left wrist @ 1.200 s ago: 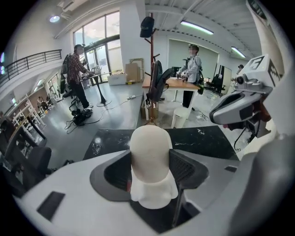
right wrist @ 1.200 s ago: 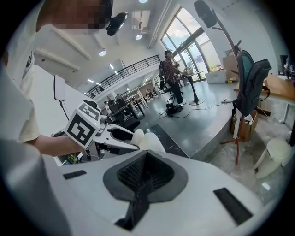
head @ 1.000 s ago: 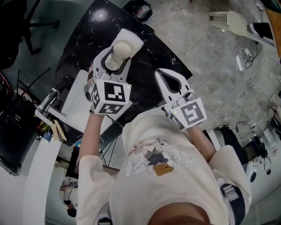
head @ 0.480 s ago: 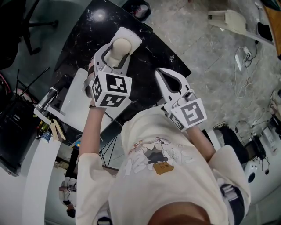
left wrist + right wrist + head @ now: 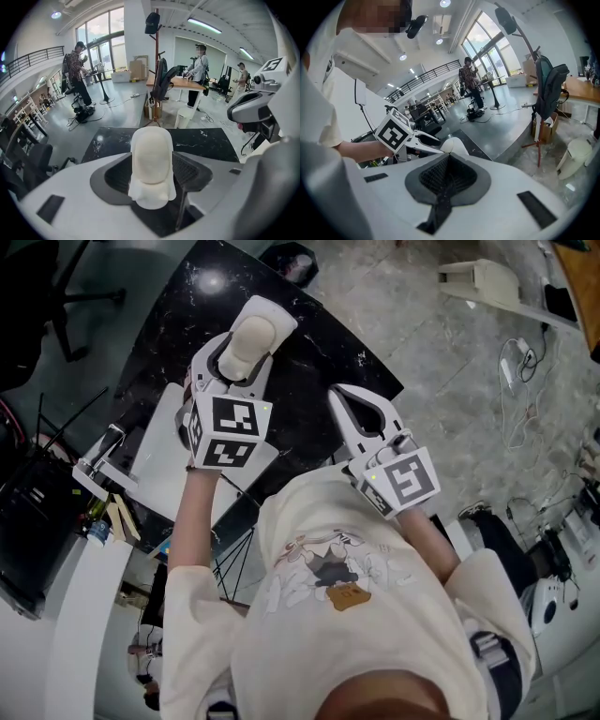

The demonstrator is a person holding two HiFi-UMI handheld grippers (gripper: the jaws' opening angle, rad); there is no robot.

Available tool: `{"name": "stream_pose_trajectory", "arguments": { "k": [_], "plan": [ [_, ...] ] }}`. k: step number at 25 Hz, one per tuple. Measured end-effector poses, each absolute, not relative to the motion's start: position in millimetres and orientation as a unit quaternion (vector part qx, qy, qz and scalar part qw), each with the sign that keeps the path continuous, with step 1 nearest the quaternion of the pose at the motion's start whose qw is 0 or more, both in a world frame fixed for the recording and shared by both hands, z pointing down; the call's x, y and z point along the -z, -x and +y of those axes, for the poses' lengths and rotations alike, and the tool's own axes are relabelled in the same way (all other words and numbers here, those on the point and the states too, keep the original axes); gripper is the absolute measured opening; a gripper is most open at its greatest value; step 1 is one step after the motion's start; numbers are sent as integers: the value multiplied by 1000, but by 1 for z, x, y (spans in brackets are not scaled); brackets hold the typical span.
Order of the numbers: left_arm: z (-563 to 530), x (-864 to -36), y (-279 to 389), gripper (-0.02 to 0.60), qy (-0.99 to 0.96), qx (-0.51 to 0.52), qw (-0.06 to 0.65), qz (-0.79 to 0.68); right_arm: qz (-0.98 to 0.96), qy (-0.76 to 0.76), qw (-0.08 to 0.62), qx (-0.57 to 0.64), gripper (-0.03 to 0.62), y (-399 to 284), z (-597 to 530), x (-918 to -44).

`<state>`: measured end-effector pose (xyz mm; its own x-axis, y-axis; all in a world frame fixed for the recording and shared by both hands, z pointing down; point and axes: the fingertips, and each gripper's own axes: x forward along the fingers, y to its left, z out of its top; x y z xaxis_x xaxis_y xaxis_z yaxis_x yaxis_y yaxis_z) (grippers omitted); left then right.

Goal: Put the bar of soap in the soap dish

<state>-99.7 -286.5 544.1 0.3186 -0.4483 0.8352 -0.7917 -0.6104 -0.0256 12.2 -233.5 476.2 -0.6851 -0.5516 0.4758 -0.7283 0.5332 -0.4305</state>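
A pale cream bar of soap (image 5: 253, 329) stands upright between the jaws of my left gripper (image 5: 242, 352), which is shut on it above the black marble table (image 5: 183, 320). In the left gripper view the soap (image 5: 151, 159) fills the gap of the left gripper (image 5: 152, 177), both pads pressing its sides. My right gripper (image 5: 352, 401) hangs to the right over the table's near edge, shut with nothing in it; its pads meet in the right gripper view (image 5: 447, 176), which also shows the soap (image 5: 455, 146). I see no soap dish in any view.
A white panel (image 5: 159, 460) and a metal clamp (image 5: 103, 451) lie left of the table. Beyond the table is a grey floor with cables (image 5: 516, 362) and a white object (image 5: 487, 282). People stand among desks (image 5: 180, 84) in the hall.
My left gripper has shifted a little up and to the left in the head view, carrying the soap. The right gripper has stayed where it was.
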Motion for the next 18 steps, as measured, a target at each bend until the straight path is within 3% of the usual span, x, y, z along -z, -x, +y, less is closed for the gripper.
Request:
{"name": "stream_pose_trajectory", "arguments": {
  "k": [5,9,15,18],
  "plan": [
    [-279,-524,99,268,-789,-414,193,-410,-866,-375,131,-302,6,-16,-228,-465],
    [-269,-503,97,228,-791,-391,195,-429,-870,-376,121,-295,6,-19,-218,-454],
    [-251,-465,104,53,-777,-352,184,-487,-884,-361,111,-274,6,-19,-201,-433],
    [-236,-452,102,30,-773,-329,195,-507,-896,-346,113,-252,6,-20,-195,-425]
  ]
}}
